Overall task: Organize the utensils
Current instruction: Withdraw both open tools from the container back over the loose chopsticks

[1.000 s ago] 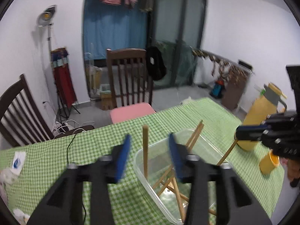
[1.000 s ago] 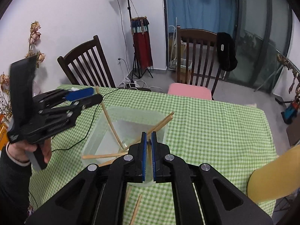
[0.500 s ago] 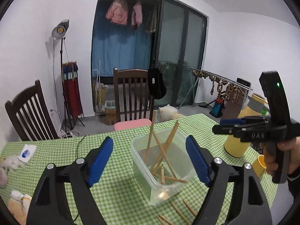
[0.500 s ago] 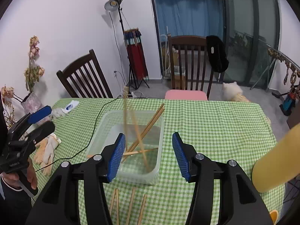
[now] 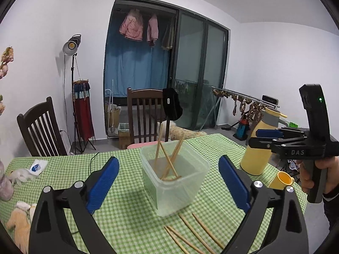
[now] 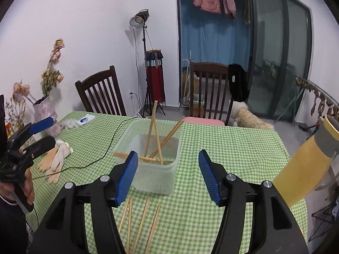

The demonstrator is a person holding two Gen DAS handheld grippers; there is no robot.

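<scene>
Left wrist view shows my left hand-held gripper (image 5: 168, 185) spread wide with nothing between its blue pads; its jaws have just been opening. In front of it stands the clear rectangular plastic tub (image 5: 177, 180) on the green checked surface (image 5: 127, 218), with several wooden chopsticks (image 5: 168, 160) propped against its walls, their tips poking above the rim because they are longer than the tub is deep. More loose wooden chopsticks (image 6: 139, 226) lie flat on the cloth just in front of the tub, near my fingers, so I judge they are next to go in. My right hand-held gripper (image 6: 167, 178) has also just been opening and is empty, its pads apart and framing the tub. A tall yellow flask (image 5: 257, 148) stands to the right, clear of the work.
</scene>
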